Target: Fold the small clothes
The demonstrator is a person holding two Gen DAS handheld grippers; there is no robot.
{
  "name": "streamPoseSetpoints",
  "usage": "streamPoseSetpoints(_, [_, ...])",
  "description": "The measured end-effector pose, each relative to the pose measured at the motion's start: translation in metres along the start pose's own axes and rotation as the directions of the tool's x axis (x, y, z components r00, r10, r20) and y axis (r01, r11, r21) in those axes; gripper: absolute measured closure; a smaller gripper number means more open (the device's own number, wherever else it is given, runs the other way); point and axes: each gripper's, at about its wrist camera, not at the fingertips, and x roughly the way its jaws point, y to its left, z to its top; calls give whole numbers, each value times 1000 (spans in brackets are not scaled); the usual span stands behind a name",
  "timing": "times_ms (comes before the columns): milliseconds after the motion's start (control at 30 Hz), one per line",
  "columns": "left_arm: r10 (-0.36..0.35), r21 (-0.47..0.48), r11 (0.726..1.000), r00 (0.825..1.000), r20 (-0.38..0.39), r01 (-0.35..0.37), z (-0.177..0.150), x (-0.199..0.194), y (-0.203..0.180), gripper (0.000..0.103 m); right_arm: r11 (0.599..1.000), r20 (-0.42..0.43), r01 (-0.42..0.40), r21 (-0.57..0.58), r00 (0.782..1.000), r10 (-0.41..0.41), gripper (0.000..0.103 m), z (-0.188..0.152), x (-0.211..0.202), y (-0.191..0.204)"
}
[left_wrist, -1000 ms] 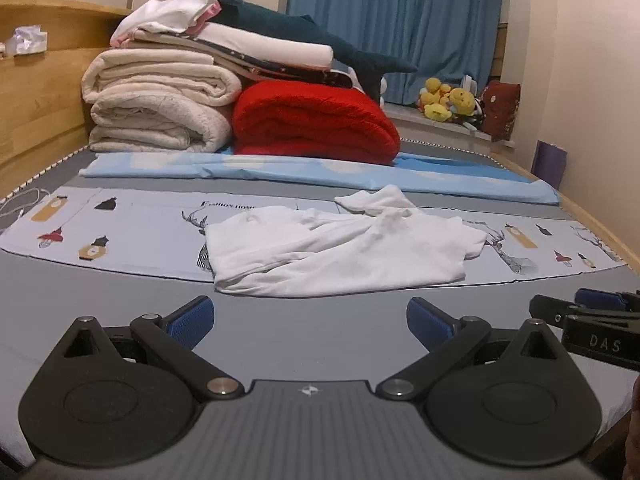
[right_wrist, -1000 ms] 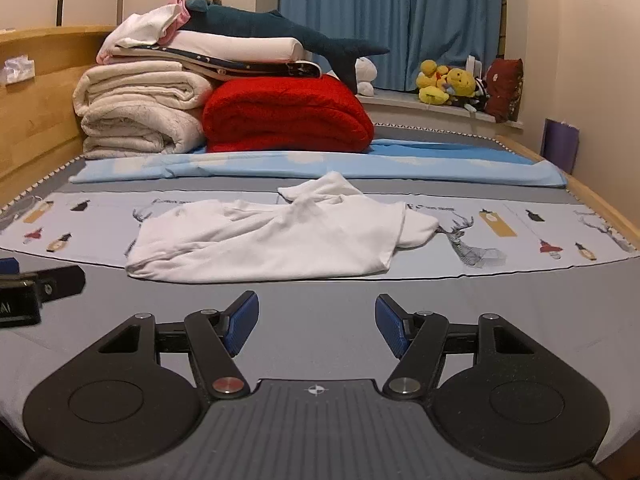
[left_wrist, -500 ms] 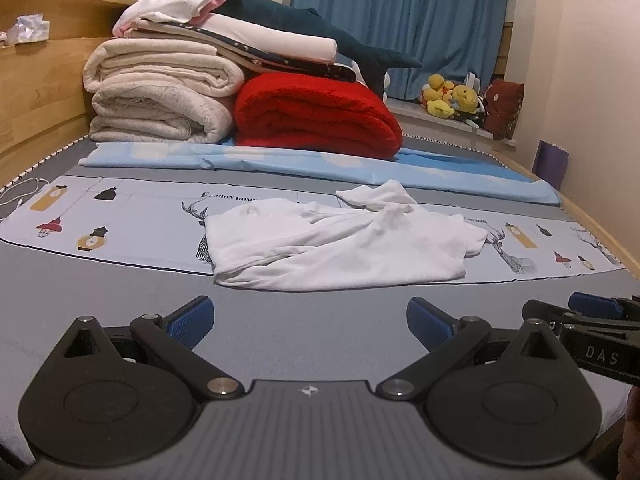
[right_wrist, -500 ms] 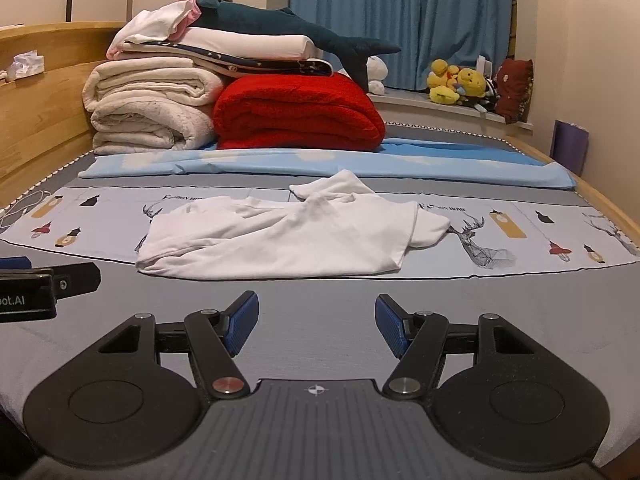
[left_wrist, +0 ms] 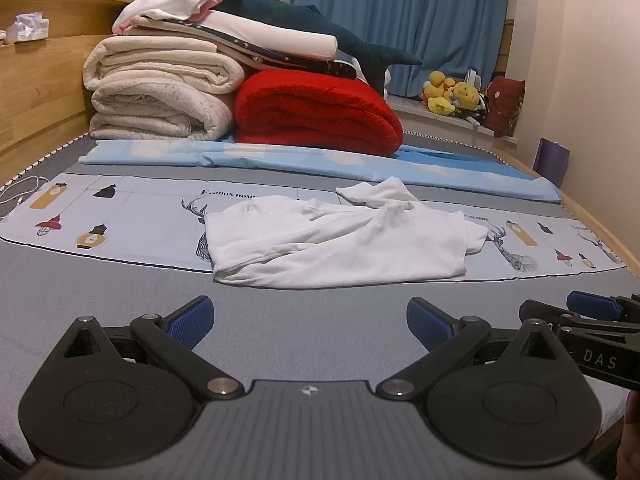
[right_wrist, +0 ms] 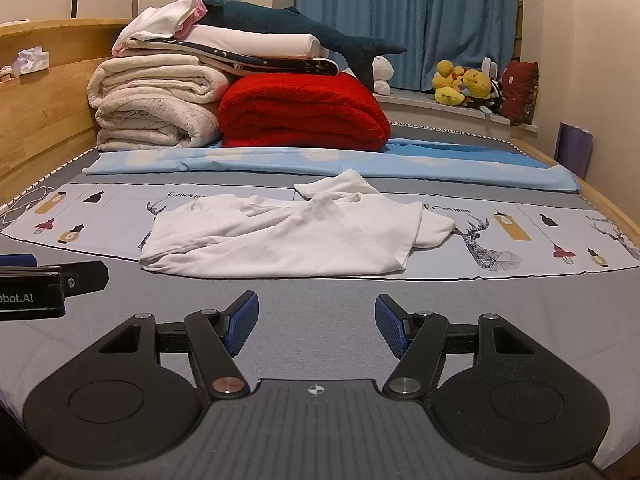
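Observation:
A small white garment point(left_wrist: 340, 240) point(right_wrist: 288, 236) lies crumpled on the printed pale-blue sheet point(left_wrist: 120, 212) in the middle of the bed, one sleeve bunched toward the back. My left gripper point(left_wrist: 308, 322) hovers over the grey mattress short of the garment's near edge, its blue pads wide apart and empty. The right gripper point(right_wrist: 316, 324) is likewise open and empty, just short of the same edge. Each gripper appears at the side of the other's view: the right one point(left_wrist: 592, 312) and the left one point(right_wrist: 40, 280).
Folded cream blankets point(left_wrist: 160, 92), a red blanket point(left_wrist: 320, 112) and a plush shark point(right_wrist: 288, 20) are stacked at the head of the bed. A wooden headboard point(left_wrist: 36, 92) runs along the left. Plush toys point(right_wrist: 464, 84) sit on the window ledge by blue curtains.
Both views have edged closer to the garment and tilted slightly; the garment sits a little larger in frame. Both grippers stay open, and the garment has not moved.

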Motion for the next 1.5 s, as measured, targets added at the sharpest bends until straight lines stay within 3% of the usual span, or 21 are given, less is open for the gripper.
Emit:
streamPoseSetpoints(1200, [1,0,1000,1000,-3,-1,-3,2,0,0,1000,2,1,-2,1000,-1,37,0,-1,3])
streamPoseSetpoints(1500, [2,1,1000,1000,-2,-2,-3,3,1,0,1000,58,-8,25,998,7,38,20,-10,-12])
